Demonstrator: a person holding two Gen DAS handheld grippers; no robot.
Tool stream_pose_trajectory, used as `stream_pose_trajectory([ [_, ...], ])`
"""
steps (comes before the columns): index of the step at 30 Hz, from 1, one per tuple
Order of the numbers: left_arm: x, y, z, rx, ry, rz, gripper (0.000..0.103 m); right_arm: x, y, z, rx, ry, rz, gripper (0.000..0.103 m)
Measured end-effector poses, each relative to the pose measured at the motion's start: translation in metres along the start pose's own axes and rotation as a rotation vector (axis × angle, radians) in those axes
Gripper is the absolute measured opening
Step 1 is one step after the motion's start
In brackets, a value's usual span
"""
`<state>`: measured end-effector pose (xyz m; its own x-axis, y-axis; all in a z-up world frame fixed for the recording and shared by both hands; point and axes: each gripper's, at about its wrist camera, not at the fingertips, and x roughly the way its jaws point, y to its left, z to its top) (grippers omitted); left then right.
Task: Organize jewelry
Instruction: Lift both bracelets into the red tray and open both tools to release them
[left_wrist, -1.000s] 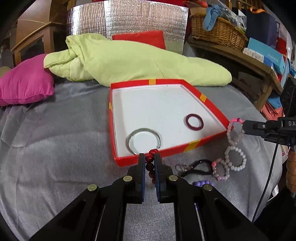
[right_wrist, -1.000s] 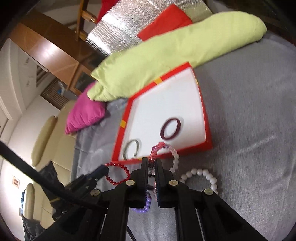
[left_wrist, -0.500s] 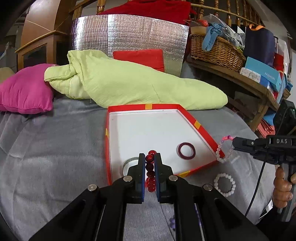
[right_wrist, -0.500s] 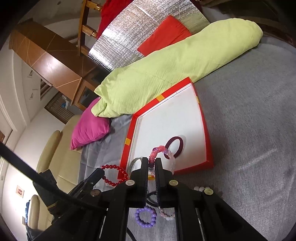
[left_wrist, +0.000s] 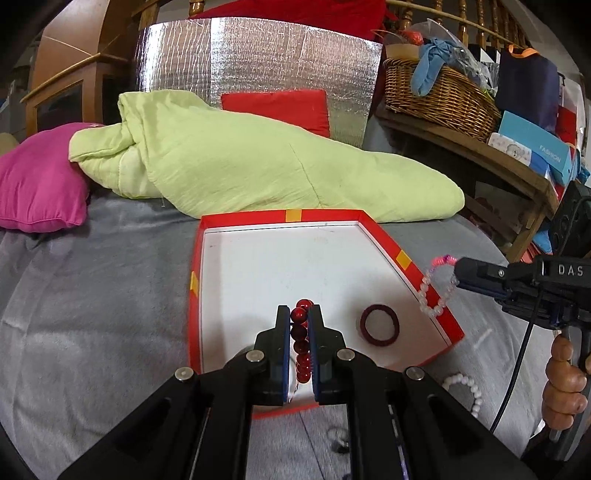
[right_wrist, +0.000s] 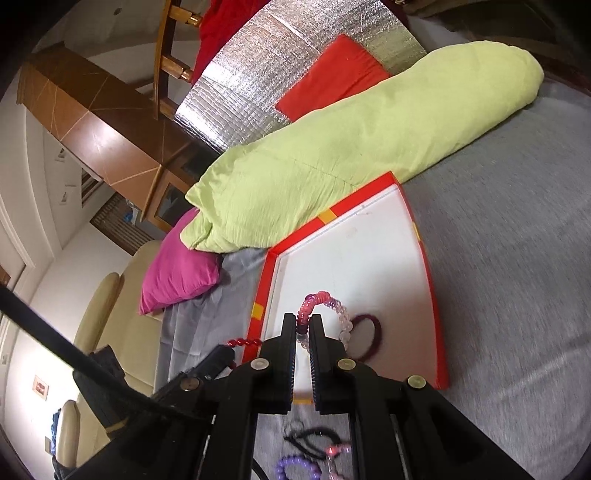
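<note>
My left gripper (left_wrist: 299, 317) is clamped on the red bead bracelet (left_wrist: 300, 341) over the red tray's (left_wrist: 406, 254) near rim. My right gripper (right_wrist: 303, 325) pinches the pink-and-clear bracelet (right_wrist: 334, 306) above its right edge. Most of the white floor beyond the maroon ring (left_wrist: 379, 325) lies open.

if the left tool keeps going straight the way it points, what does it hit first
Probably the white floor of the red box: the left tool, shut on the red bead bracelet, aims down into it. Depth is unclear.
</note>
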<state>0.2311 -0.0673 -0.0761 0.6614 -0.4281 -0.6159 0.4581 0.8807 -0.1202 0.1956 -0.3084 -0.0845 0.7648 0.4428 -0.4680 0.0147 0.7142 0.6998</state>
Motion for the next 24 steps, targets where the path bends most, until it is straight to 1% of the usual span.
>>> stream_pose_trajectory([
  [4, 0.016, 0.001, 0.008, -0.021, 0.010, -0.004, 0.010, 0.017, -0.002, 0.013, 0.018, 0.003, 0.012, 0.008],
  [10, 0.042, 0.003, 0.017, -0.033, 0.032, -0.006, 0.010, 0.055, -0.006, 0.027, 0.040, 0.037, 0.015, 0.008],
  [14, 0.055, 0.010, 0.021, -0.048, 0.046, 0.002, 0.010, 0.080, -0.010, 0.034, 0.055, 0.056, 0.018, 0.008],
  [20, 0.066, 0.016, 0.026, -0.049, 0.051, 0.018, 0.010, 0.104, -0.021, 0.040, 0.069, 0.070, -0.003, 0.008],
  [24, 0.072, 0.013, 0.027, -0.033, 0.057, 0.027, 0.010, 0.110, -0.036, 0.043, 0.096, 0.075, -0.039, 0.008],
])
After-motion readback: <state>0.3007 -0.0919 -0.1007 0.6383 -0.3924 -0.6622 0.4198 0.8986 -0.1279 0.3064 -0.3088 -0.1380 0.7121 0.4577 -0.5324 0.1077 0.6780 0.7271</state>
